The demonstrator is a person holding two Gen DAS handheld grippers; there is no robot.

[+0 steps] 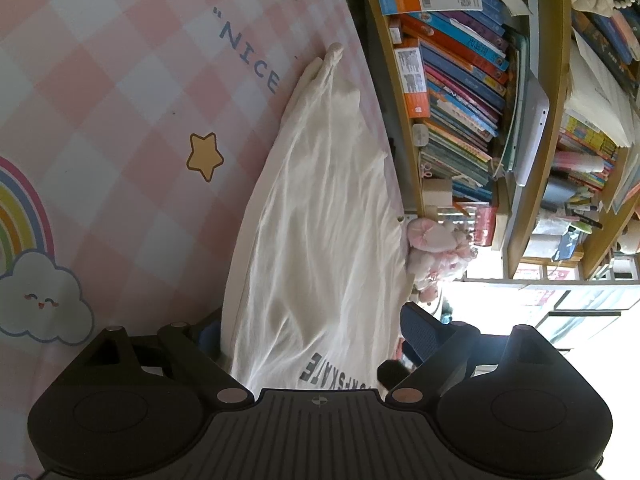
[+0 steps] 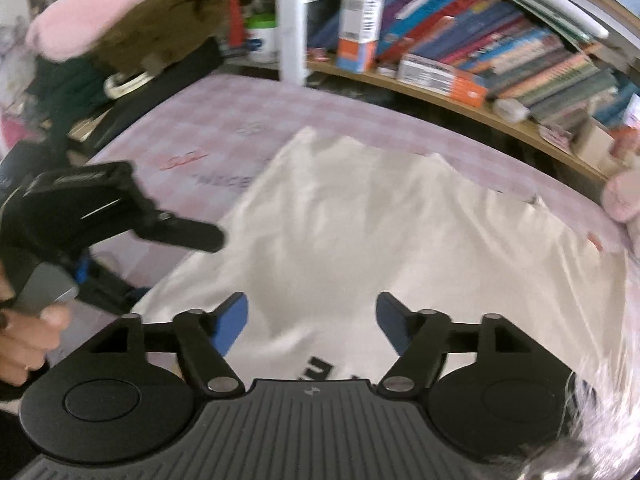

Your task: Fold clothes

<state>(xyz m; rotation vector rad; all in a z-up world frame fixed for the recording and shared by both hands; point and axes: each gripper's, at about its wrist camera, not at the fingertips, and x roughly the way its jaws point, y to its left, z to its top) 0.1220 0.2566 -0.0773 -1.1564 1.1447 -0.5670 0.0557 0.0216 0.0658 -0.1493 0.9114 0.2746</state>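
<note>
A white T-shirt lies in a long folded strip on the pink checked mat, near the mat's edge by the shelves. Its printed end with dark letters sits between the jaws of my left gripper, which stands wide open; the shirt's edge partly hides the left pad. In the right wrist view the shirt spreads out below my right gripper. Its blue pads are wide apart, with nothing pinched between them. The left gripper's finger reaches over the shirt's left edge, held by a hand.
A bookshelf packed with books runs along the mat's far side, close to the shirt. A pink plush toy lies at the mat's edge. The bookshelf, a white post and piled items stand behind the mat.
</note>
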